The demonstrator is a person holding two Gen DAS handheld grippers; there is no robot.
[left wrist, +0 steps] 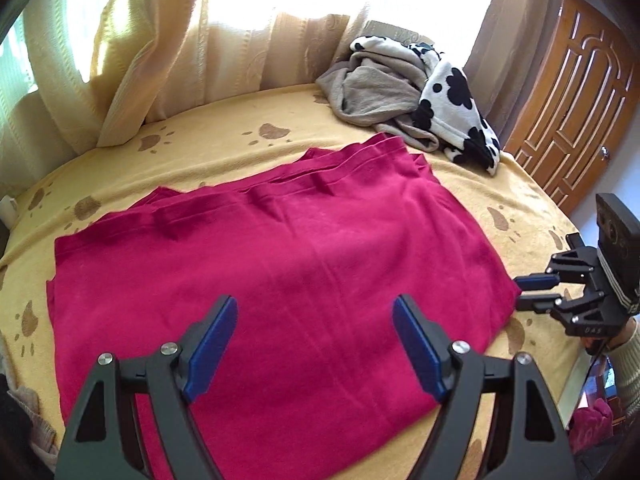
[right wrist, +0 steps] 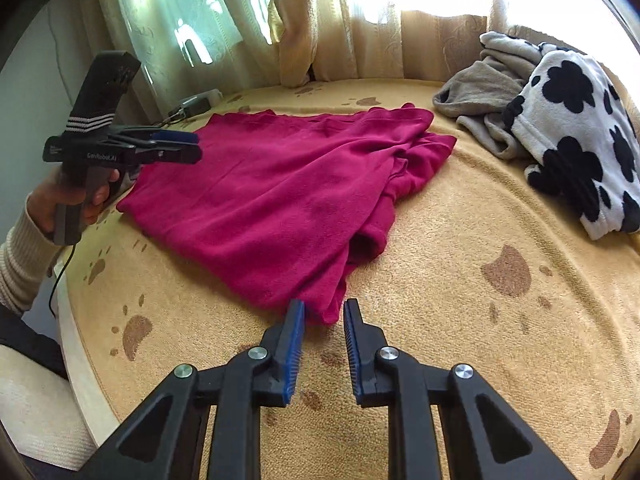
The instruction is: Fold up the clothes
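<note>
A bed (left wrist: pixel 224 148) covered in a tan blanket with brown paw prints stands against pale curtains (left wrist: pixel 168 52) lit from behind, with a carved wooden door (left wrist: pixel 576 112) to one side. A crimson garment (left wrist: pixel 272 272) lies spread across the middle of the bed, its layered edges showing along the far side. Beyond it, near the curtains, sits a heap of a grey garment (left wrist: pixel 376 96) and a white fleece with black spots (left wrist: pixel 456 112), apart from the crimson one. The left claw (left wrist: pixel 316 344) hovers over the near part of the crimson cloth, its blue-padded fingers spread wide and holding nothing. The right claw (right wrist: pixel 324 348) sits at the corner of the crimson garment (right wrist: pixel 280 200), its fingers narrowly parted; the corner tip lies just ahead of the gap, not pinched. A hand (right wrist: pixel 72 196) in a cream ribbed sleeve grips the left claw's handle.
</note>
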